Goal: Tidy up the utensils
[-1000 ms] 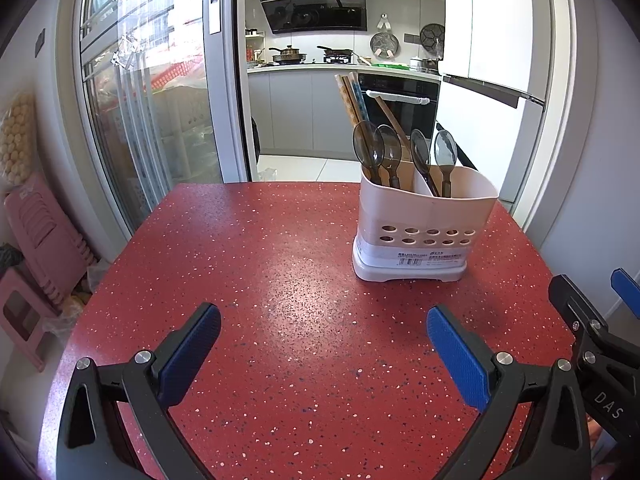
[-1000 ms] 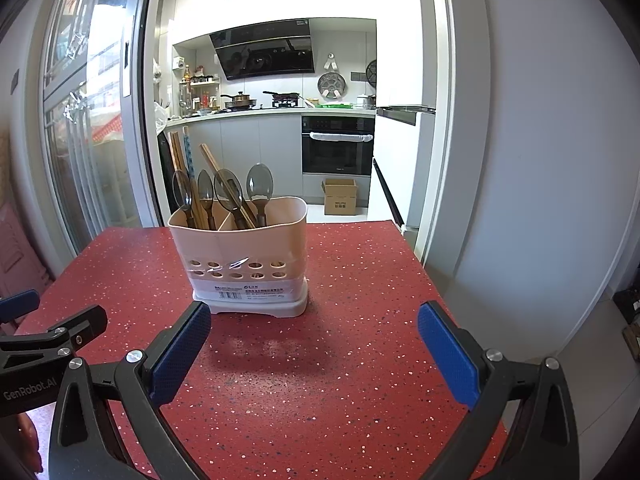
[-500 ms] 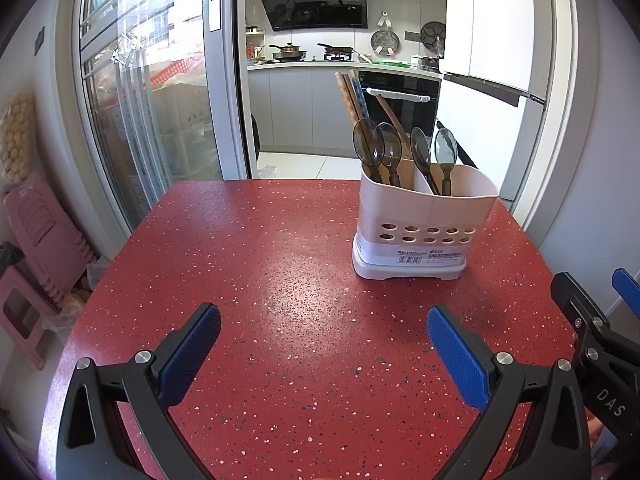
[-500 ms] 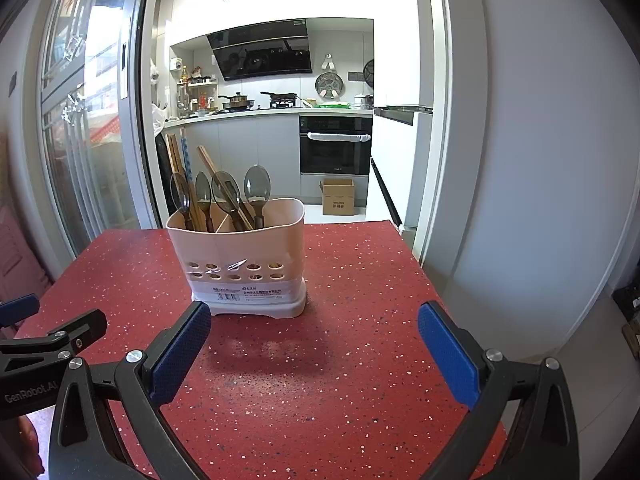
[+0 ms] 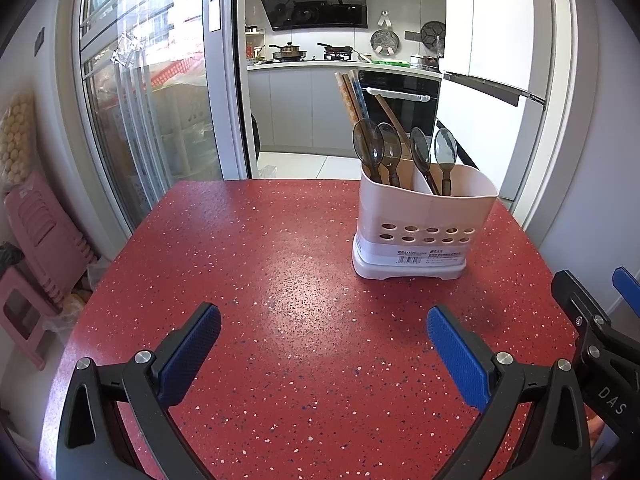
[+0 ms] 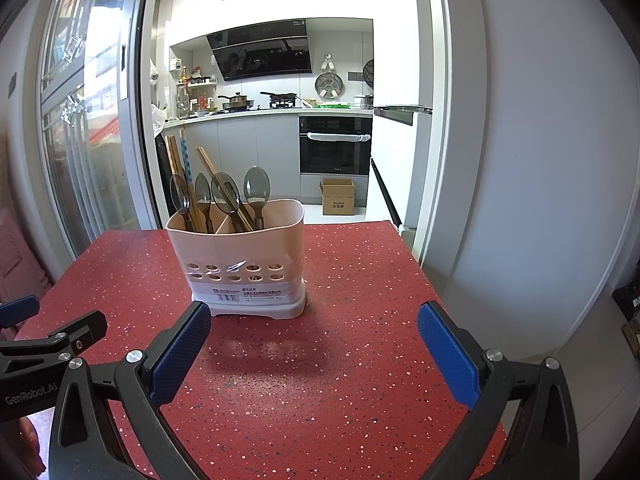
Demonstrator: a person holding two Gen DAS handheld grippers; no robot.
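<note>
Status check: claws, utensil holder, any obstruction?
Left claw and right claw open, empty. Utensil holder upright on red table, spoons and chopsticks inside. Nothing between.

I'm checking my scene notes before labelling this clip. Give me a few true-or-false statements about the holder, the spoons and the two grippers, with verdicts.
1. The utensil holder stands upright on the red table. True.
2. The left gripper is clamped on a spoon. False: it is open and holds nothing.
3. Four spoons stand bowl-up in the holder. True.
4. The chopsticks lie flat on the table. False: they stand in the holder.
5. The right gripper is open and empty. True.
</note>
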